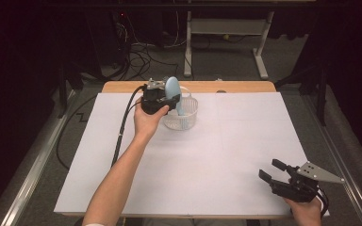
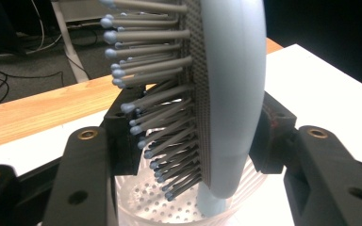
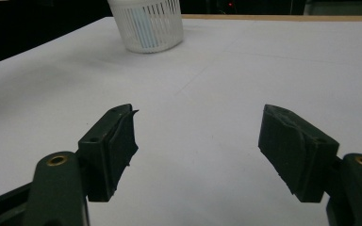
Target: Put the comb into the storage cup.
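A pale blue hairbrush [image 1: 173, 89] stands upright with its handle down inside a white perforated basket [image 1: 187, 120] at the far left-centre of the table. My left gripper [image 1: 173, 101] is closed around the brush head. In the left gripper view the brush [image 2: 231, 94] sits between the jaws, with its bristle tips against one pad [image 2: 122, 141] and its smooth back against the other, above the basket's floor [image 2: 141, 202]. My right gripper [image 1: 272, 170] rests near the table's front right corner. Its jaws [image 3: 198, 146] stand wide apart with nothing between them.
A white sheet [image 1: 207, 160] covers the wooden table [image 1: 245, 86]. From the right gripper, the basket [image 3: 146, 23] lies far ahead across bare sheet. Beyond the table are a dark floor with cables [image 1: 141, 56] and a desk's metal legs [image 1: 259, 56].
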{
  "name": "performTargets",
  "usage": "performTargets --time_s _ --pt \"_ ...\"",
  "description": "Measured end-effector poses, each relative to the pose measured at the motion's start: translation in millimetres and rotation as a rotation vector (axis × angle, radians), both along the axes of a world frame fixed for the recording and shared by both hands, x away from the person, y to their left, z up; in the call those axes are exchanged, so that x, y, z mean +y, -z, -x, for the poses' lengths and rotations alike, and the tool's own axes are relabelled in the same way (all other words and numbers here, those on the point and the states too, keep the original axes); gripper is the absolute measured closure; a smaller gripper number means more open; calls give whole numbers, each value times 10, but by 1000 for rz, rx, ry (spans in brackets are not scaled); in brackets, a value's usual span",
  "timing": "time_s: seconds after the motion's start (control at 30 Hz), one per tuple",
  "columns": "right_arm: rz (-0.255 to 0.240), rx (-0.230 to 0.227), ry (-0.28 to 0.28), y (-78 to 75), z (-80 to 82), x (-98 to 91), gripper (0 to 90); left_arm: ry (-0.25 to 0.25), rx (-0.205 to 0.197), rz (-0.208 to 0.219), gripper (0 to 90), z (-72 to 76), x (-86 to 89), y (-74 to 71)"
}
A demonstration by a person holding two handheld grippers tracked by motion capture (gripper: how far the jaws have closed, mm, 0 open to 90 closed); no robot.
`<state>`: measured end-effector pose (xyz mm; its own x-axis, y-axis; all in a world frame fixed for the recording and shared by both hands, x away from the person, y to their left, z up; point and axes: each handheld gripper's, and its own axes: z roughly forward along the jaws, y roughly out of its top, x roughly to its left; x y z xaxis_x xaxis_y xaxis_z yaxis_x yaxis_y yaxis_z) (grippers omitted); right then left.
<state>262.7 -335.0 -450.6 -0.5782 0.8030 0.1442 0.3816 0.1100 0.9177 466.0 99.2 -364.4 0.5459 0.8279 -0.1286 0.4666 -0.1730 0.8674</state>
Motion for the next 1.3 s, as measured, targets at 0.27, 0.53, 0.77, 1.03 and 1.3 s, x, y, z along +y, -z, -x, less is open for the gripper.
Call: performTargets --time_s 0.27,0.53,0.77,1.03,1.3 --pt "-1 1 1 0 0 1 285 -12 4 -10 436 -7 37 -5" --pt "-1 2 0 1 0 1 285 -39 6 -41 392 -11 73 -7" --pt "1 1 0 0 1 2 285 -44 2 -87 355 -22 95 16" --pt "0 3 0 1 -1 3 285 -64 14 -74 327 -36 173 52" --pt "-1 5 1 2 -2 4 284 -85 35 -57 302 -38 279 89"
